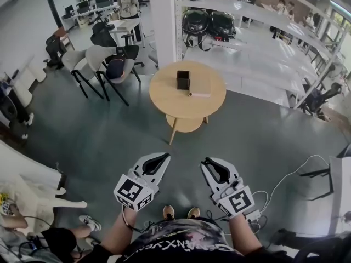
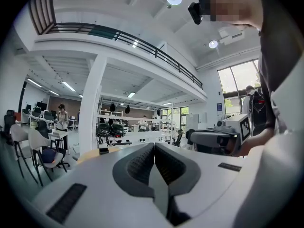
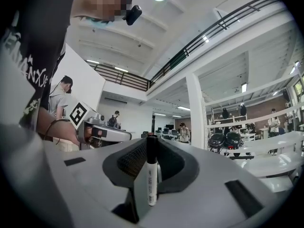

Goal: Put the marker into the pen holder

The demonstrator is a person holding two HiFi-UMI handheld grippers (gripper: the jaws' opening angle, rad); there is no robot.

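The marker [image 3: 152,175], white with a black cap, stands upright between the jaws of my right gripper [image 3: 152,145], which is shut on it. In the head view that gripper [image 1: 210,164] is held low near the person's body, and the marker does not show there. My left gripper [image 1: 160,159] hangs beside it. Its jaws meet with nothing between them [image 2: 154,147]. The black pen holder [image 1: 182,79] stands on a round wooden table [image 1: 170,100] well ahead of both grippers, next to a closed book [image 1: 200,89].
Grey floor lies between me and the table. Several chairs [image 1: 90,64] stand at the left, a white pillar [image 1: 163,21] behind the table, white benches [image 1: 258,48] at the right. A white cable [image 1: 285,179] runs over the floor at right. People stand far back.
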